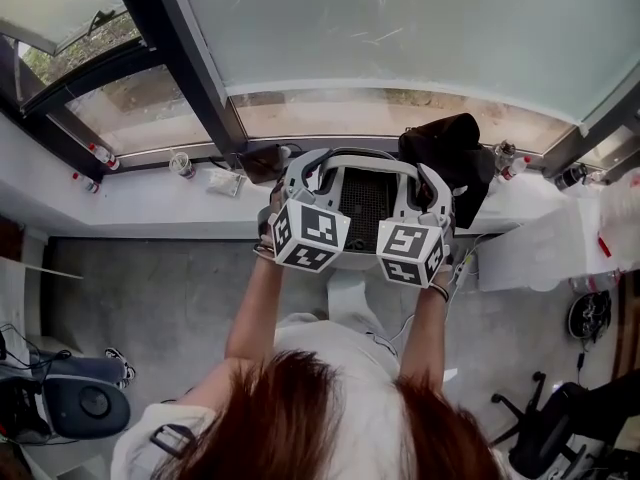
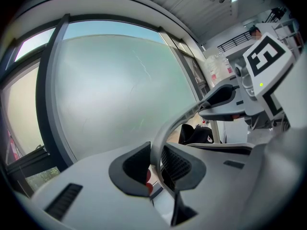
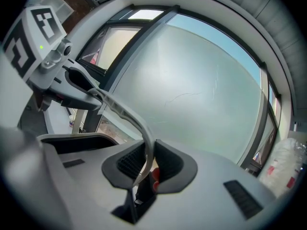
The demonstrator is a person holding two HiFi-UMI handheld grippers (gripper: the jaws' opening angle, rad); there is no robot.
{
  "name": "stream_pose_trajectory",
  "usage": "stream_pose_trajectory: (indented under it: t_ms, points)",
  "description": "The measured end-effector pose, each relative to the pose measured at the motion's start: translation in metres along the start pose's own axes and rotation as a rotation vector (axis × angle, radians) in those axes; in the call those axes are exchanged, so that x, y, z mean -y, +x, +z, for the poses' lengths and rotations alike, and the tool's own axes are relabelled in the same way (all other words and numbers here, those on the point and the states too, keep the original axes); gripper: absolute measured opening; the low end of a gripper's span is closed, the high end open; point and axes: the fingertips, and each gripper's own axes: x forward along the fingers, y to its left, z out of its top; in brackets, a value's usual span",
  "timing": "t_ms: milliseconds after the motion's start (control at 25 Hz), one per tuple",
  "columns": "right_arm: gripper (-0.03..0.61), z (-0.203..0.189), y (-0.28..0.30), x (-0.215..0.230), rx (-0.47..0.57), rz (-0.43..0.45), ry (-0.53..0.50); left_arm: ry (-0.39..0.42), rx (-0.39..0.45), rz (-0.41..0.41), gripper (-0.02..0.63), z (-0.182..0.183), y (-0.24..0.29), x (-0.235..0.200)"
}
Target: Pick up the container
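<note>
Two-sided grip on the grey container (image 1: pixel 365 200), raised before the window (image 1: pixel 400 28) above the white sill (image 1: pixel 150 196), with left claw (image 2: pixel 156 169) clamped on its thin curved rim at one side and right claw (image 3: pixel 148 164) likewise opposite.

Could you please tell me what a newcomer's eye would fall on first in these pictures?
The eye goes first to the grey container at the middle of the head view, with the left gripper and the right gripper each clamped on its thin curved rim. Behind it the big frosted window pane fills the top, and a black bag sits at the window ledge, to the container's right.
</note>
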Motion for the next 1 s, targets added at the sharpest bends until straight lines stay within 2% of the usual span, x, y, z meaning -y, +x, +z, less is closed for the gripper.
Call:
stream_pose_trajectory:
  t_ms: [680,1000]
  points:
    - [0.071,0.023,-0.049,0.011,0.08,-0.029,0.016,0.018,0.08,0.036,0.075,0.033,-0.047,0.004]
    - [0.071,0.032,-0.063,0.011,0.097,-0.037,0.027,0.019,0.095,0.028,0.075,0.039,-0.062,0.005]
